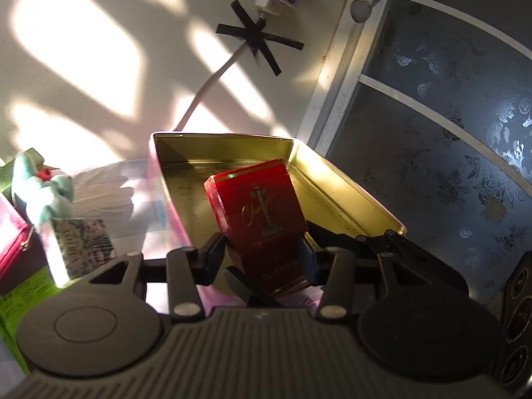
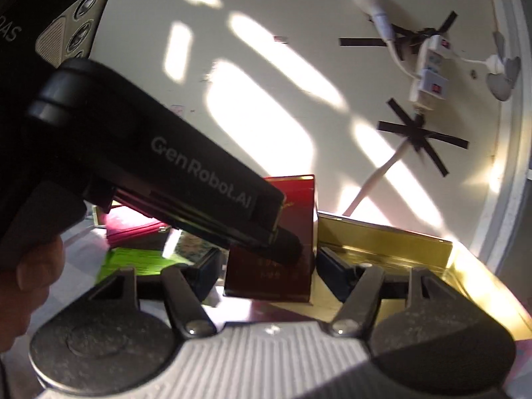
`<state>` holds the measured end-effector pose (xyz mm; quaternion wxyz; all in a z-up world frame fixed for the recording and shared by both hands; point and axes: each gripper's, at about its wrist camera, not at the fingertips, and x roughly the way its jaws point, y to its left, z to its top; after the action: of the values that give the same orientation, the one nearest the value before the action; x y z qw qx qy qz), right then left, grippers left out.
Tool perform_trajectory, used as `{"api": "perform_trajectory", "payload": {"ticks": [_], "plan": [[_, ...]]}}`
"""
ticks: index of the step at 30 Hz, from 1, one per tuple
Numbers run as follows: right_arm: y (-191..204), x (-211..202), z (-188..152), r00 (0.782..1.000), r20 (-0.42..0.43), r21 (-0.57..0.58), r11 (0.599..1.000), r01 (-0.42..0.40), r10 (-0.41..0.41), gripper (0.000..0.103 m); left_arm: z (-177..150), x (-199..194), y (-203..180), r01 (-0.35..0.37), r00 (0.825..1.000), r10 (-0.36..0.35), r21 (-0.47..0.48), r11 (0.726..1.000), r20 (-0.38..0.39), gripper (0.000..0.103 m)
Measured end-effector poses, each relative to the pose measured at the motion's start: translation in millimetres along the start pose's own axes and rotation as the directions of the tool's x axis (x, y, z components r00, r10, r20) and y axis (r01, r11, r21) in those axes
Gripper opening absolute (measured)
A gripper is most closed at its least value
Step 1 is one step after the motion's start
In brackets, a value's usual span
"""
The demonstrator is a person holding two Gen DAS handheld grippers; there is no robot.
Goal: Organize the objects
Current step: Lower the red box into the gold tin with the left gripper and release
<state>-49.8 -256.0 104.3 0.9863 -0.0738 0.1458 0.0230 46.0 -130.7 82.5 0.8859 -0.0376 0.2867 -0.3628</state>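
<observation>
Red box (image 1: 262, 212) pinched upright by left hand-held gripper (image 1: 262, 252) over gold tin tray (image 1: 349, 193). Right hand-held gripper (image 2: 266, 266) spread, flanking it untouched. Only right view shows the left tool's body (image 2: 159, 166).

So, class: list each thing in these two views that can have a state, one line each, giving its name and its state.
left gripper: shut on the red box.
red box: held, tilted, over the gold tin.
gold tin: open, lidless.
right gripper: open, holding nothing.
pink case: zipped shut.
</observation>
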Motion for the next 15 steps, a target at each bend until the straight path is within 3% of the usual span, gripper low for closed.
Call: {"api": "perform_trajectory", "payload": {"ticks": [4, 7, 9, 13, 15], "plan": [[-36.2, 20.6, -3.9, 0.994, -0.055, 0.028, 0.995, 0.092, -0.09, 0.066, 5.3, 52.8, -25.7, 0.026, 0.998, -0.024, 0.04, 0.999, -0.053, 0.05], [-54.6, 29.2, -10.7, 0.993, -0.08, 0.087, 0.992, 0.094, -0.087, 0.068, 3.1, 72.5, -31.7, 0.012, 0.997, -0.008, 0.05, 0.999, -0.079, 0.05], [-57.7, 27.5, -17.2, 0.994, -0.075, 0.124, 0.989, 0.086, -0.077, 0.076, 1.9, 81.2, -36.9, -0.026, 0.996, 0.032, 0.073, 0.997, -0.084, 0.052], [-56.1, 22.0, -22.7, 0.995, -0.045, 0.125, 0.988, 0.092, -0.086, 0.087, 2.3, 73.9, -33.5, -0.026, 0.996, 0.031, 0.062, 0.998, -0.079, 0.057], [-52.9, 16.3, -22.6, 0.998, -0.014, 0.124, 0.99, 0.07, -0.069, 0.087, 1.5, 59.4, -29.7, -0.033, 0.998, 0.036, 0.063, 0.997, -0.047, 0.057]]}}
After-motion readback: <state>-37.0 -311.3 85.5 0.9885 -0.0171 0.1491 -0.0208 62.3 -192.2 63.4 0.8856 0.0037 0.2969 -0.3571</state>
